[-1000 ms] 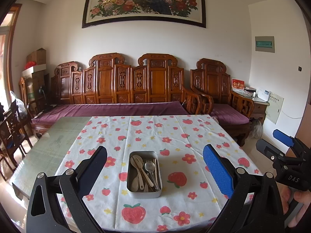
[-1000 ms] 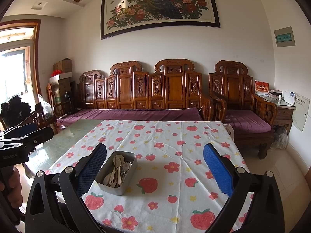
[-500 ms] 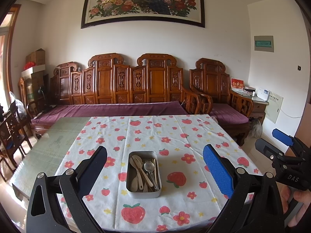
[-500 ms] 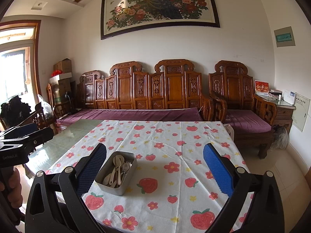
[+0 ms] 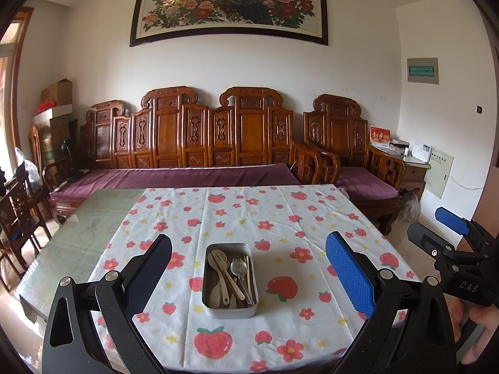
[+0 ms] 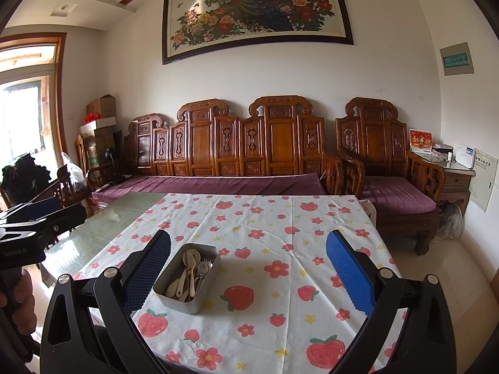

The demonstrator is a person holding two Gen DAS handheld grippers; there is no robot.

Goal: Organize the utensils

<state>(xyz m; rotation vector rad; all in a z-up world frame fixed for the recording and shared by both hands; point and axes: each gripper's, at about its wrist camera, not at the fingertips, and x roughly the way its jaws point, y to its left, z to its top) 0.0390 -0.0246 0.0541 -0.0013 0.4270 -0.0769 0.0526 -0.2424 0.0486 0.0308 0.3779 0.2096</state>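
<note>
Nothing has moved. Left gripper [image 5: 248, 275] and right gripper [image 6: 248, 275] spread wide, empty; rectangular metal tin [image 5: 230, 283] of spoons at 12 o'clock on strawberry-print tablecloth [image 5: 305, 218].

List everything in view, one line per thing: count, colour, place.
tin: 1, silver, on the cloth near the front edge
utensils: several, cream and metal, piled in the tin
cloth: 1, white with red strawberries and flowers, over the table's right part
table: 1, green glass top, bare on the left
bench: 1, carved brown wood with purple cushion, behind the table
armchair: 1, same wood, right of the bench
painting: 1, peacock and flowers, on the wall
boxes: a few, brown and white, stacked far left
left gripper: black with blue pads, open, above the tin
right gripper: same, open, right of the tin
</note>
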